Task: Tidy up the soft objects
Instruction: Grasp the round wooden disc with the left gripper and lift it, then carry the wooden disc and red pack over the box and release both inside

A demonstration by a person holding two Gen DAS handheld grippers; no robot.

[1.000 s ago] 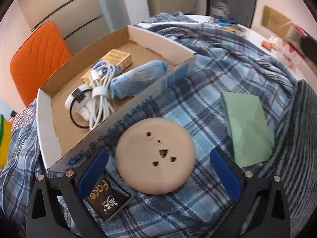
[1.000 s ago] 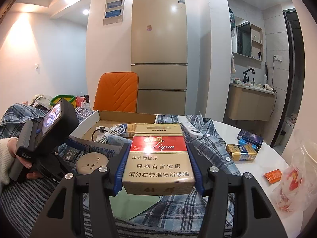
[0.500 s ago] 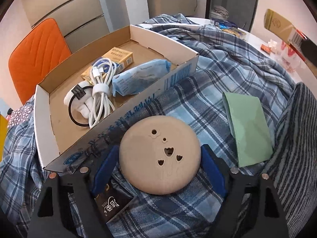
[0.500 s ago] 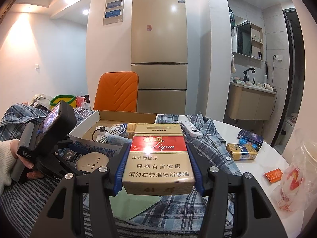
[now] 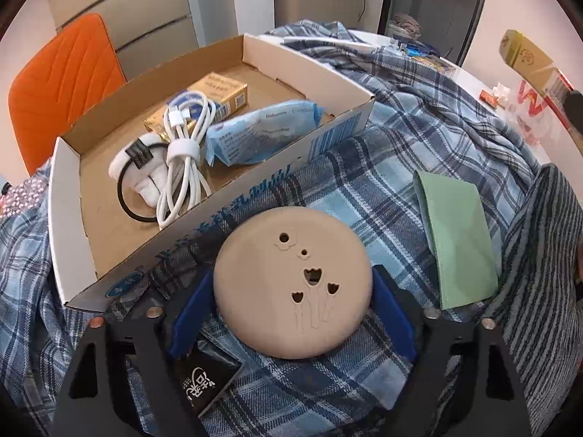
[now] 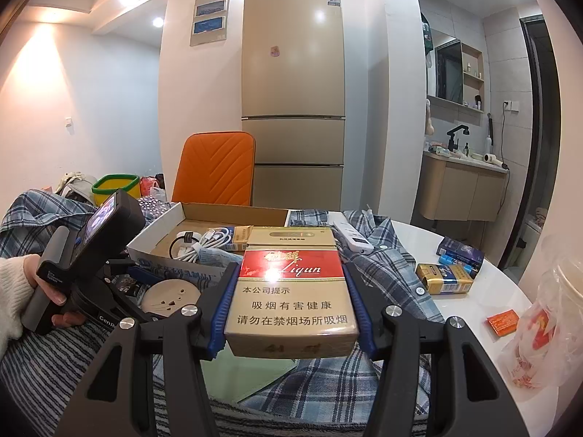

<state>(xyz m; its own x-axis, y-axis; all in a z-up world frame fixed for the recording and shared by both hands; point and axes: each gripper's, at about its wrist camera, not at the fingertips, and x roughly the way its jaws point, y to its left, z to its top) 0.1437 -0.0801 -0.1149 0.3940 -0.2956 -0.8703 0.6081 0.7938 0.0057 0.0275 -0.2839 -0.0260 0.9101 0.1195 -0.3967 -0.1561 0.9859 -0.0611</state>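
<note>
Plaid cloth covers the table point(image 6: 455, 302); cardboard box point(image 5: 320, 62) already has cable, tissue pack etc. Left hand-held gripper point(image 5: 291, 309) pinches the round beige pad point(image 5: 293, 284) beside it; right hand-held gripper point(image 6: 289, 309) holds a cigarette carton point(image 6: 291, 291). Green cloth point(image 5: 455, 240) & others left.

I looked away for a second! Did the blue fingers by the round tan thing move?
Yes. The left gripper closed in: its blue fingers now sit against the round tan disc, which stays on the same plaid blanket spot.
</note>
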